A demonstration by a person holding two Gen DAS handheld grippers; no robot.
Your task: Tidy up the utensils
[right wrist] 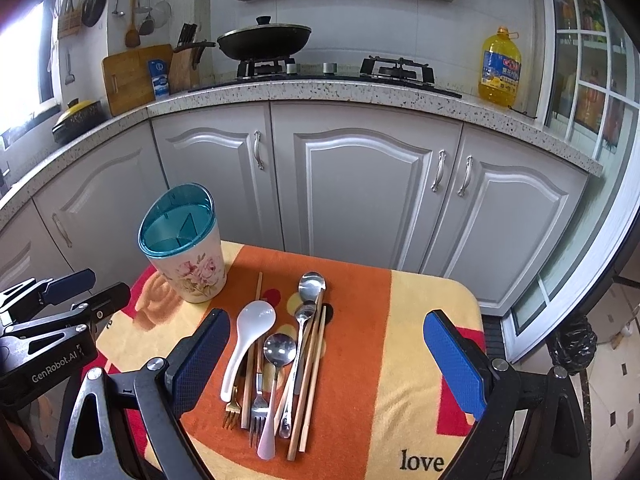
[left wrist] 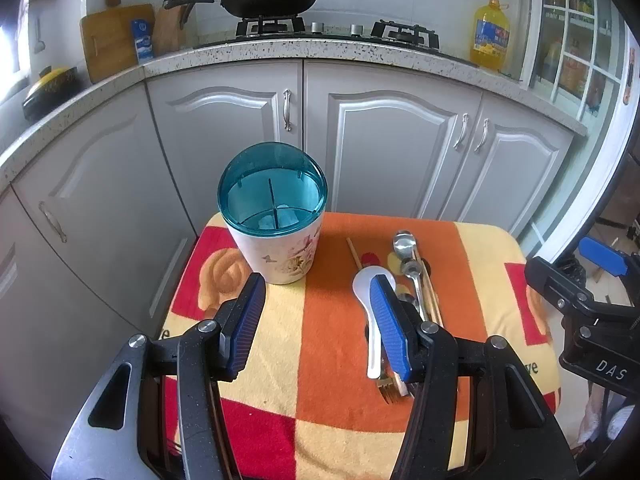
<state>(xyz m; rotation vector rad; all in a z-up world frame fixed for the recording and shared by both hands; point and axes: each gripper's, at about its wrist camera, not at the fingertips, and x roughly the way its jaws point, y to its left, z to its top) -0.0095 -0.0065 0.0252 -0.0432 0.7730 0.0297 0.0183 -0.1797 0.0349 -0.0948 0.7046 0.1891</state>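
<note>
Upright floral holder (right wrist: 188, 264) with teal rim stands left of heaped spoons, forks and chopsticks (right wrist: 280, 364)

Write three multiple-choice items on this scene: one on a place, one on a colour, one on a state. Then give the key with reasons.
1. Where does the utensil holder stand relative to the utensil pile?
A. left of it
B. right of it
C. on top of it

2. What colour is the holder's rim?
A. red
B. teal
C. black

3. What state is the right tool in?
A. shut on a fork
B. shut on nothing
C. open

Key: A, the right wrist view shows it left of the pile; B, the rim is translucent teal; C, its blue pads stand wide apart.
</note>
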